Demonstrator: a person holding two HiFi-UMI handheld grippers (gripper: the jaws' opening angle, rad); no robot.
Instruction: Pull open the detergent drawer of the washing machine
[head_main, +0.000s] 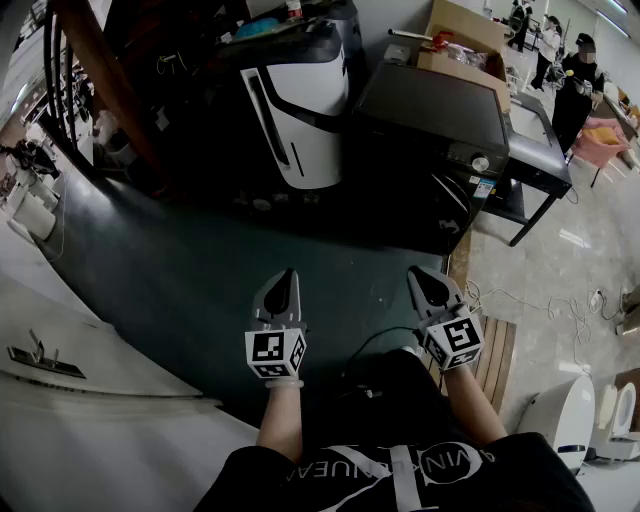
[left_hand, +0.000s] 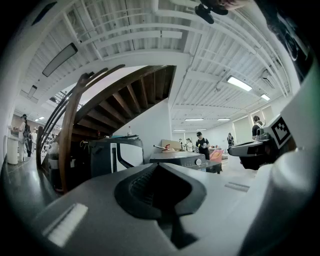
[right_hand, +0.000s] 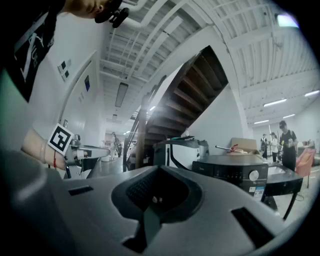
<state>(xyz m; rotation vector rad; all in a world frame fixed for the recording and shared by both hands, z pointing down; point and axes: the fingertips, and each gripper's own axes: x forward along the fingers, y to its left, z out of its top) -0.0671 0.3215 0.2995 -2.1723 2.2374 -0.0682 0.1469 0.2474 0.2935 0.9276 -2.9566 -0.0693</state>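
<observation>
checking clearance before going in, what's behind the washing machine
A cardboard box sits behind the washing machine, with something red poking out of it. The machine covers the box's lower part and the floor behind, so nothing more shows there.

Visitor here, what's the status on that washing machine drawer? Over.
Left tongs shut, empty; right tongs shut, empty; both level. Washing machine ahead across the floor, untouched. White appliance stands left of it.
</observation>
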